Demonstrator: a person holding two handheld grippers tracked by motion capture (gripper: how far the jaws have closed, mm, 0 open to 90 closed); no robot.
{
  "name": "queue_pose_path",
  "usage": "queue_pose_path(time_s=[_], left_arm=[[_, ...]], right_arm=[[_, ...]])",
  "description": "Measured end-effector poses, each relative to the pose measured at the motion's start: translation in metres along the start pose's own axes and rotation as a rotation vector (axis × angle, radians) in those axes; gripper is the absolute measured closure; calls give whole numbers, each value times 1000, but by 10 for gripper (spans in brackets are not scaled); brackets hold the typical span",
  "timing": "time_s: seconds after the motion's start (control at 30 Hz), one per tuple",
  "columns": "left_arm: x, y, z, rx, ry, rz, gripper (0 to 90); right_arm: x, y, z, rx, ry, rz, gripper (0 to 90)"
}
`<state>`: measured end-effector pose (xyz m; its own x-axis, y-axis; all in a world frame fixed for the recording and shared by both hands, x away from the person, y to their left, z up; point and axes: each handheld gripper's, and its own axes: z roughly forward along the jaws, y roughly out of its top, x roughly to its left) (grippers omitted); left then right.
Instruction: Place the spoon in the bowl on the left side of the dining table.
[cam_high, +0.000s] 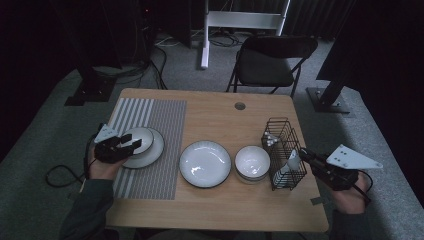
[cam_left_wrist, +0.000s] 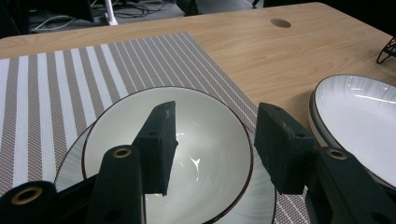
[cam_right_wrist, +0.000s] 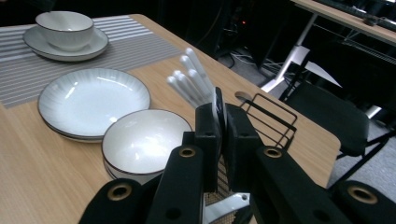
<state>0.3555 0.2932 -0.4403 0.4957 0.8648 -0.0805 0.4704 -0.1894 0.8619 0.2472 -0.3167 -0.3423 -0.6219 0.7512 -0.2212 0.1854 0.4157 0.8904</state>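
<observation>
Left tongs (cam_left_wrist: 212, 149) gape over a glossy round bowl (cam_left_wrist: 168, 149) on its saucer, striped woven mat (cam_left_wrist: 56, 84) beneath; right tongs (cam_right_wrist: 223, 140) pinch a smooth white spoon (cam_right_wrist: 217, 109) at the black wire caddy (cam_high: 284, 150) on the wooden bench (cam_high: 220, 115)

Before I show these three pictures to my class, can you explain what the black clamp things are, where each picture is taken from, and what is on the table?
A person sits at a wooden table holding a hand tool in each hand; each tool has two black jaws.

One picture looks down from above. The other two come from cameras riding on the tools.

The left gripper has open jaws astride the rim of a small bowl on a saucer, which rests on a striped placemat.

The right gripper is shut on a thin white utensil at a black wire basket holding white-handled cutlery.

Between them lie a wide plate and another bowl.
</observation>
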Motion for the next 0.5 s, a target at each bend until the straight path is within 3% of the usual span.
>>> queue_pose_path(time_s=[0.5], left_arm=[[-1,-1,0,2,-5,2,498]], right_arm=[[10,10,5,-21,43,-32,853]])
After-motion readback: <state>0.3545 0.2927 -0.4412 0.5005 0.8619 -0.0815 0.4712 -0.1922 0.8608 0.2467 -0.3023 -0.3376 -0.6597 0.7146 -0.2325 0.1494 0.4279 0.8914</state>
